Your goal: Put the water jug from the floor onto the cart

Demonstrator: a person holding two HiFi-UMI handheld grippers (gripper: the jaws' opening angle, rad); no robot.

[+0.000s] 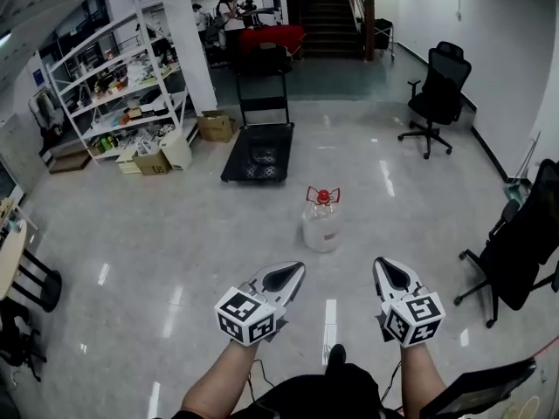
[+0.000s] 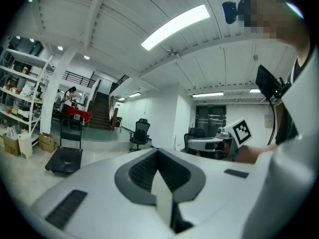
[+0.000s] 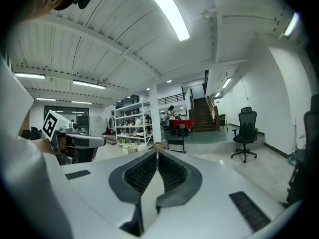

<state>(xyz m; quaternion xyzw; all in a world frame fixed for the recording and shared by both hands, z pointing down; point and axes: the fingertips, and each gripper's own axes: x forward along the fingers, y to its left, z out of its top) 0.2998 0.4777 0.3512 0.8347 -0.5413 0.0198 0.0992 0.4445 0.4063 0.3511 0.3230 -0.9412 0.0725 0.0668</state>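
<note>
A clear water jug (image 1: 321,226) with a red cap and red handle stands upright on the glossy floor, a little ahead of me. Beyond it a black flat cart (image 1: 258,154) with an upright push handle rests on the floor; the cart (image 2: 64,159) also shows at the left of the left gripper view. My left gripper (image 1: 298,267) and right gripper (image 1: 380,263) are held side by side below the jug, apart from it. Both are shut with nothing between their jaws. The jug is hidden in both gripper views.
White shelves (image 1: 113,85) with cardboard boxes (image 1: 216,126) stand at the left. A black office chair (image 1: 437,99) is at the back right, another chair (image 1: 521,247) close on the right. A white pillar (image 1: 192,33) rises behind the cart. Stairs (image 1: 327,11) lie at the back.
</note>
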